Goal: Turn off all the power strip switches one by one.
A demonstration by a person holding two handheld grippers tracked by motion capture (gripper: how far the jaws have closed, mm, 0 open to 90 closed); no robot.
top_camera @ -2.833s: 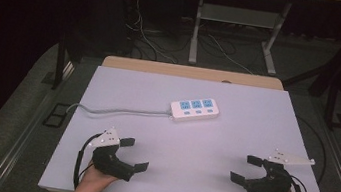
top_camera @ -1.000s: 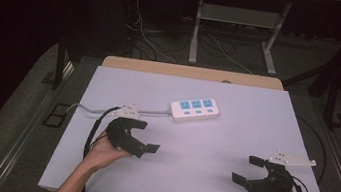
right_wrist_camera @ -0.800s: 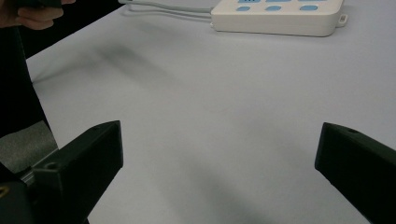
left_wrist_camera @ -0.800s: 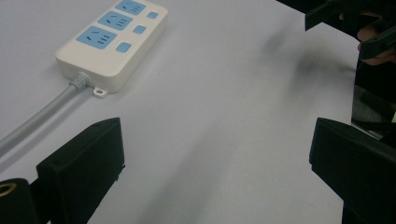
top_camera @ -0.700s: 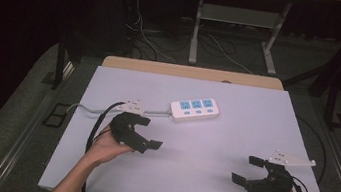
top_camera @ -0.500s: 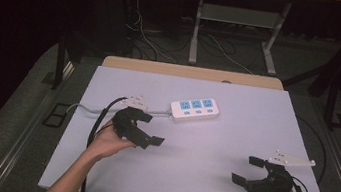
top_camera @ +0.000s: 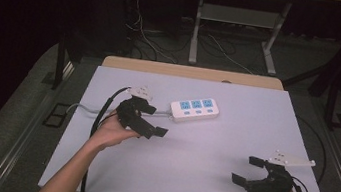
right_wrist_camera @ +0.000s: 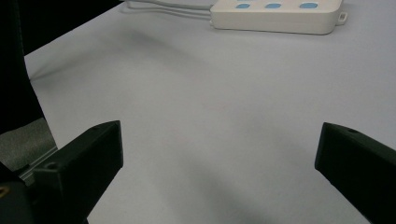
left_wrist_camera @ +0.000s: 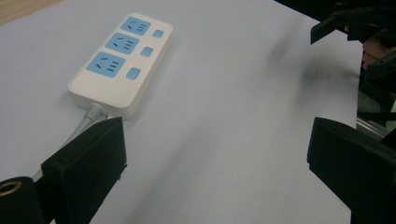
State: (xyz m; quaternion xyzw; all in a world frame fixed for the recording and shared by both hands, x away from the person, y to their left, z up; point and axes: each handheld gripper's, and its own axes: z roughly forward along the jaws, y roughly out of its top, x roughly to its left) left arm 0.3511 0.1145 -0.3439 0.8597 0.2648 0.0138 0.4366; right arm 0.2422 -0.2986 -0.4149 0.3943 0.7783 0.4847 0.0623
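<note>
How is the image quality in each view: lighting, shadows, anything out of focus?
High view: the table is evenly lit, the surroundings are dark, and the image is slightly soft. Left gripper view: the power strip is fairly sharp; the near jaws are soft, and the right gripper farther off is dark, with faint shadows on the tabletop nearby. Right gripper view: the tabletop shows soft diffuse shadows, with no glare.
</note>
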